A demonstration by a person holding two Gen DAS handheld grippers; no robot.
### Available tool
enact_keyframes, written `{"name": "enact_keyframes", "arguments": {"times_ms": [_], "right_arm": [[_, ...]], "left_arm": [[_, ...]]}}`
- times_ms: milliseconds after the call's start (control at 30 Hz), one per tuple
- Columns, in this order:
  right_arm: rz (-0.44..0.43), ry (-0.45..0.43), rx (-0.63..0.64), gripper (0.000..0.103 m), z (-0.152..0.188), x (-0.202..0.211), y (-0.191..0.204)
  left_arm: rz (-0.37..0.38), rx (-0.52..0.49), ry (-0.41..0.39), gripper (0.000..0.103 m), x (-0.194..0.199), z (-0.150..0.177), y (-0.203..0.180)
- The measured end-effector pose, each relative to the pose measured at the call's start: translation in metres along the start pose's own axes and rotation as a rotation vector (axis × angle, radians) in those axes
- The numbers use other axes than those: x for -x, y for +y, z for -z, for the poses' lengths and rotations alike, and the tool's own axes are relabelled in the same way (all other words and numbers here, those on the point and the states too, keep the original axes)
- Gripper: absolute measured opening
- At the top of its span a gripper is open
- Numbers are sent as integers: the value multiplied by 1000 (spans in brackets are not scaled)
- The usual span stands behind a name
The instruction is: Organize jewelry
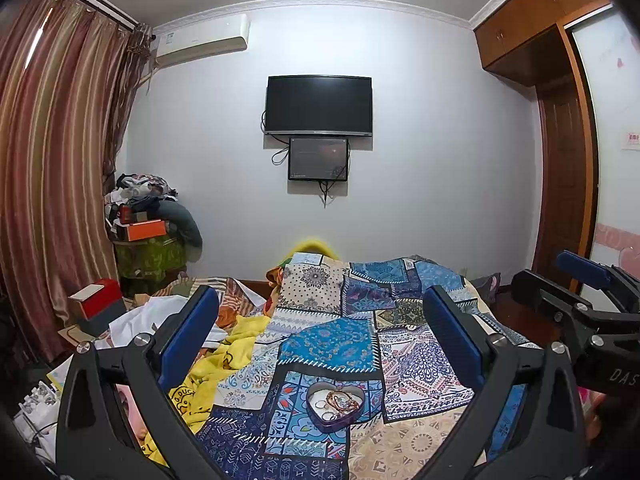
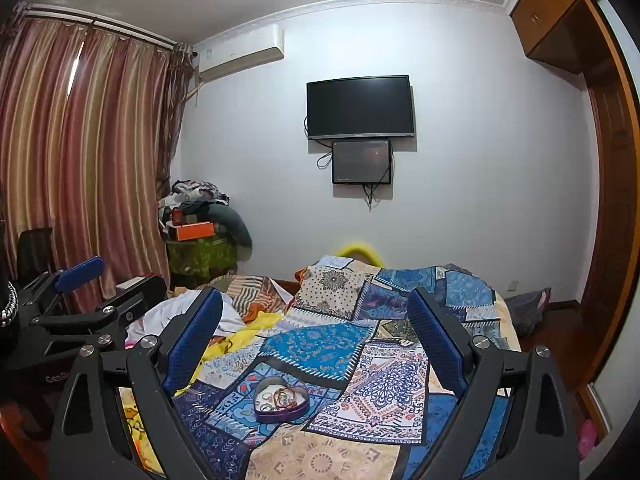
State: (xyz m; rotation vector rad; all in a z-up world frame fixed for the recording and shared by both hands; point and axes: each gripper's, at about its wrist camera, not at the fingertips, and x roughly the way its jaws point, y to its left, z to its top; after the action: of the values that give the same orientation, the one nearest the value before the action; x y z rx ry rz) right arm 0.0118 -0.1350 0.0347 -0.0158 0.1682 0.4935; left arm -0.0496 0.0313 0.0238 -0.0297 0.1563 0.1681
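Observation:
A purple heart-shaped tin (image 1: pixel 335 407) lies open on the patchwork bedspread (image 1: pixel 332 344), holding several rings, bangles and a bracelet. It also shows in the right wrist view (image 2: pixel 281 399). My left gripper (image 1: pixel 320 336) is open and empty, held above and behind the tin. My right gripper (image 2: pixel 316 332) is open and empty too, above the tin, and shows at the right edge of the left wrist view (image 1: pixel 580 288). The left gripper shows at the left edge of the right wrist view (image 2: pixel 80 280).
Yellow cloth (image 1: pixel 224 360) and white cloth (image 1: pixel 160 316) lie crumpled on the bed's left side. A red and grey box (image 1: pixel 98 304) stands at left by the striped curtain (image 1: pixel 52 180). A clothes pile (image 1: pixel 152 216), a wall TV (image 1: pixel 319 105) and a wooden wardrobe (image 1: pixel 560 120) stand beyond.

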Motion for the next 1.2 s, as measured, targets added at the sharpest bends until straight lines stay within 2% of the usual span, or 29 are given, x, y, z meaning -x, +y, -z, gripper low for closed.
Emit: {"name": "enact_keyframes", "arguments": {"times_ms": [567,1200], "right_arm": [[-4,15,10,92,0,-1,3],[-5,22,13,92,0,-2,2]], "left_arm": [[-3,15,6,102,-4,4,4],[26,24,11,102,-7,4,5]]}}
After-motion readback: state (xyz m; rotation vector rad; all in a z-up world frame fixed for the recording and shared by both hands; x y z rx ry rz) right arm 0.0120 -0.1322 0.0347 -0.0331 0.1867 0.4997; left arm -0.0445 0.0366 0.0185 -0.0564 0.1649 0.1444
